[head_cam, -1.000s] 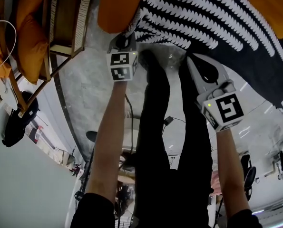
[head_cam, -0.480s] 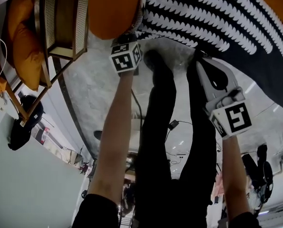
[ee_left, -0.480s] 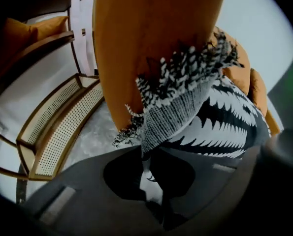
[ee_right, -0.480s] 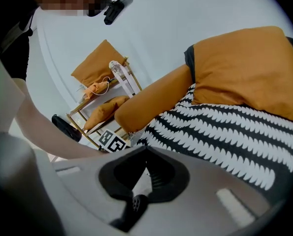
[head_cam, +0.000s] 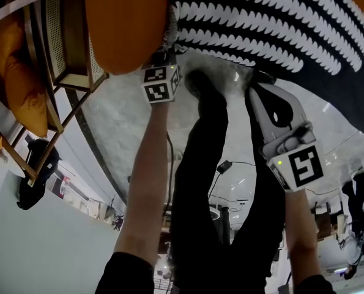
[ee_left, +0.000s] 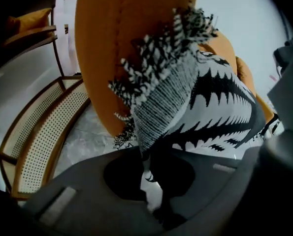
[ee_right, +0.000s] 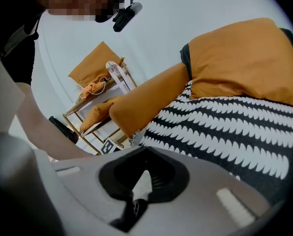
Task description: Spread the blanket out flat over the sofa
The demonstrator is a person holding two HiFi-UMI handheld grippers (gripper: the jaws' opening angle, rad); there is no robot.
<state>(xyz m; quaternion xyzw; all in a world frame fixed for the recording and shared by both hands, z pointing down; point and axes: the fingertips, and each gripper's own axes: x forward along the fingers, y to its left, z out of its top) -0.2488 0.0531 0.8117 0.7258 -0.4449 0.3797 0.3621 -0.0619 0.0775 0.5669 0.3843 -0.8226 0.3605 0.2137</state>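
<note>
Grey marble floor (head_cam: pixel 120 121) lies underfoot. Left tongs (ee_left: pixel 144 156) are clamped on the fringed corner of the blanket (head_cam: pixel 261 17). Right tongs (ee_right: pixel 145 152) appear clamped on its near hem. Blanket lies across the orange sofa (head_cam: pixel 126 23). Step in hand: lowering the front edge. Next: draw it taut and level, then release. Compared with a second ago, both tongs sit lower.

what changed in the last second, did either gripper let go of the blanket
No release. The left gripper and the right gripper have both come down, the left one further, drawing the blanket edge lower down the front of the seat. The orange sofa arm now fills more of the head view. Unchanged: both keep their jaws shut on the blanket's edge, the left on the fringed corner.
</note>
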